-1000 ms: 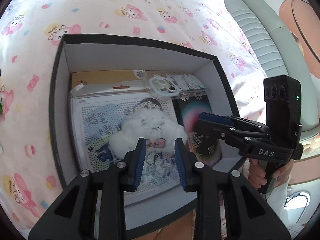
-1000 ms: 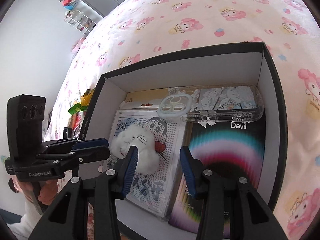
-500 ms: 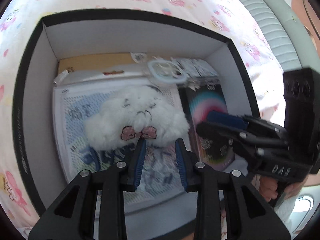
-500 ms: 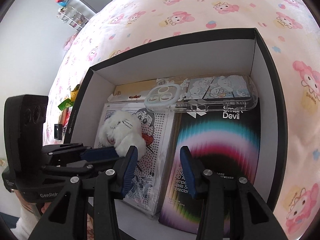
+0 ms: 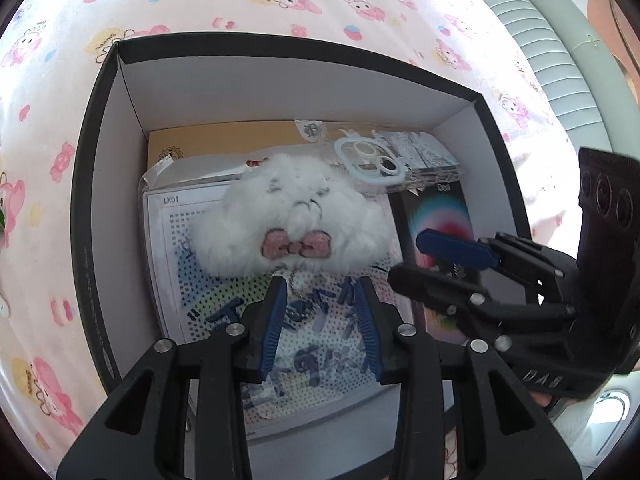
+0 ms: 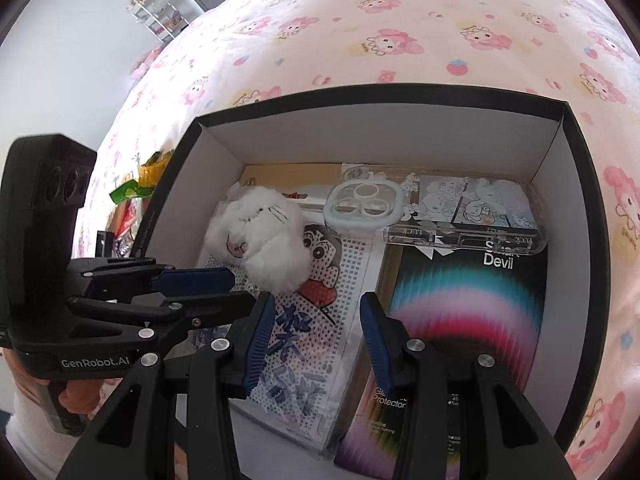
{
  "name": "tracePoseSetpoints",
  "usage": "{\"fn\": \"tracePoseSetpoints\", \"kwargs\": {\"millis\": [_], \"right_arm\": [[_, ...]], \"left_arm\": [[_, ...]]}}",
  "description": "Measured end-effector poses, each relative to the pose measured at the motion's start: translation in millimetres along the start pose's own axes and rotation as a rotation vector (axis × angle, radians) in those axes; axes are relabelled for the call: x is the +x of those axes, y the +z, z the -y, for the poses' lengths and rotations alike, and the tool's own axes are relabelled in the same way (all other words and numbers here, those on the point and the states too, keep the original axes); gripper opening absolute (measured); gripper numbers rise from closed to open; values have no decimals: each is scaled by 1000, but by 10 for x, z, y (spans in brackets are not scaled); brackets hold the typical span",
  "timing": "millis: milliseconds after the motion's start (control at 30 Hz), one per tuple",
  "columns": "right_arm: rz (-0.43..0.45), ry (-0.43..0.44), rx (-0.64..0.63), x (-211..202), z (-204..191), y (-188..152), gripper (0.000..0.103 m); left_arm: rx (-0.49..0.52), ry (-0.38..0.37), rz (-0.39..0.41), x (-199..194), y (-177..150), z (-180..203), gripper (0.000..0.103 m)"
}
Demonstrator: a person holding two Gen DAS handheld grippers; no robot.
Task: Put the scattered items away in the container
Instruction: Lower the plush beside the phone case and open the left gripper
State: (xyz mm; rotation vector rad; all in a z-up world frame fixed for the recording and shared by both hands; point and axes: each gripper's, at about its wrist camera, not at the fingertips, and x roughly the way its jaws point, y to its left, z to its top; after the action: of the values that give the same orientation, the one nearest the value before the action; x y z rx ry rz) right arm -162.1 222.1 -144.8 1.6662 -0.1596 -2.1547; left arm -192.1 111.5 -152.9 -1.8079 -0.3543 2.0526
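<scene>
Two grippers hang over the box (image 5: pixel 96 184), both pointing steeply down into it. The left gripper (image 5: pixel 320 300) has its jaws opening, and nothing is pinched between the blue pads; only a thin ball chain from the plush (image 5: pixel 296 220) trails into the gap, and whether it touches a pad cannot be told. In the right wrist view this gripper's body reads "GenRobot.AI". The right gripper (image 6: pixel 316 312) stands parted and empty over the box's near part, its jaws apart above the flat packs; in the left wrist view its body shows "DAS".

Nearest on the box floor lies a dotted card (image 6: pixel 304 344) in a clear sleeve, printed with a cartoon boy and large blue characters, with "LX01" at its far corner. Just beside it lies a dark pack (image 6: pixel 468 312) with a rainbow glow, reading "Devil" and "Protector".

Resting on the far half of the card is the plush, white and fluffy, with whiskers and a pink bow, released inside the box. Past the dark pack's far end lies a clear phone case (image 6: pixel 440 216) with a pale blue camera ring and cartoon panels, lettered "LUCK" along its edge. At the far wall a tan card (image 5: pixel 224 140) shows.

Around the box spreads a pink cartoon sheet (image 6: pixel 400 20), with coloured wrappers (image 6: pixel 136 188) just beyond the box's left wall.
</scene>
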Motion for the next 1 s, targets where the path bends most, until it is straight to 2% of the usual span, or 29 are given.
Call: {"fn": "tracePoseSetpoints", "kwargs": {"millis": [100,200,300,433,533,733,867,900,1000], "right_arm": [[-24,-22,10,62,22,-5,40],[-11,-29,28,33,70,0,40],[-3,-43,42,14,116,7,40],[2,-49,58,-34,198,28,40],[21,-50,70,-103,223,53,40],[38,-68,101,-198,367,127,40],[63,-56,129,-284,435,123,40],[74,-53,140,-320,460,131,40],[99,-38,172,-404,537,165,40]], "left_arm": [[-24,11,16,-17,105,-74,36],[-71,0,59,-64,215,-154,36],[-85,16,99,-67,238,-151,41],[-88,-16,73,-55,207,-162,43],[-106,-18,93,-85,248,-220,43],[-108,6,105,-1,430,-172,43],[-82,-68,152,-126,463,-116,42],[-77,-66,161,-138,475,-110,42],[-84,1,158,-47,582,-101,40]]}}
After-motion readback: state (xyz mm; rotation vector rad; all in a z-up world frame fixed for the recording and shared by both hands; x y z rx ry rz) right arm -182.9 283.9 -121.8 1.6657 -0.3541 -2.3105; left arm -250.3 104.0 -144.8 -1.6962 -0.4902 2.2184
